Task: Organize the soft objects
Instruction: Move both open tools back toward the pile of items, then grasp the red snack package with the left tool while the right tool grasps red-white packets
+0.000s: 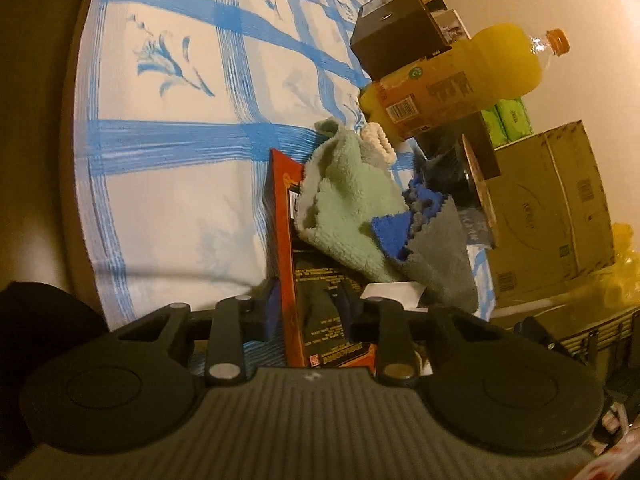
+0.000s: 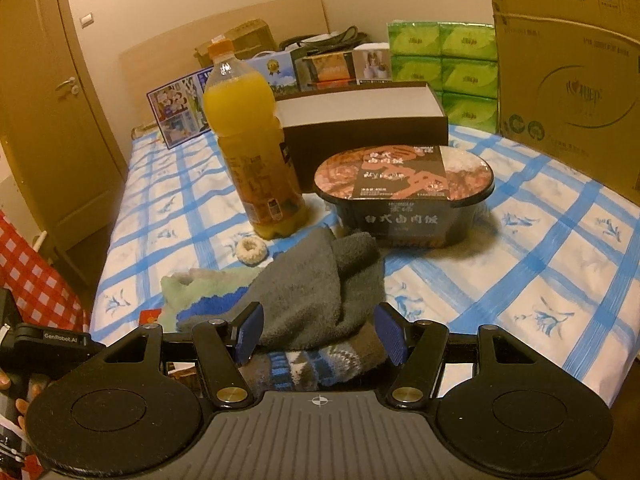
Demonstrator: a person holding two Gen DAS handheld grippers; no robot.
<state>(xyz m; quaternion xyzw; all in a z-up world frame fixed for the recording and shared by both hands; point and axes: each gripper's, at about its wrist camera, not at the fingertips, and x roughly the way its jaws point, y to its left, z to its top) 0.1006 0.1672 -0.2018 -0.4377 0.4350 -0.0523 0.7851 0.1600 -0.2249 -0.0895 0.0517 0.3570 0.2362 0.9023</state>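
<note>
A pile of soft things lies on the bed: a grey fleece cloth [image 2: 312, 292], a mint green towel [image 2: 208, 284], a blue cloth [image 2: 208, 306] and a patterned sock [image 2: 316, 364]. A cream knitted scrunchie [image 2: 251, 249] lies beside them. My right gripper [image 2: 318, 336] is open, its blue pads on either side of the grey cloth and the sock. In the left wrist view the green towel [image 1: 344, 200], blue cloth [image 1: 394, 232] and grey cloth [image 1: 440, 256] rest on a red and black flat box [image 1: 316, 300]. My left gripper [image 1: 310, 312] stands open astride that box's edge.
An orange juice bottle [image 2: 252, 152], a black instant-rice bowl [image 2: 404, 196] and a dark box with a white lid [image 2: 360, 120] stand behind the pile. Green tissue packs [image 2: 444, 68] and a large cardboard box [image 2: 568, 80] are at the right. The bedsheet [image 2: 520, 264] is blue-checked.
</note>
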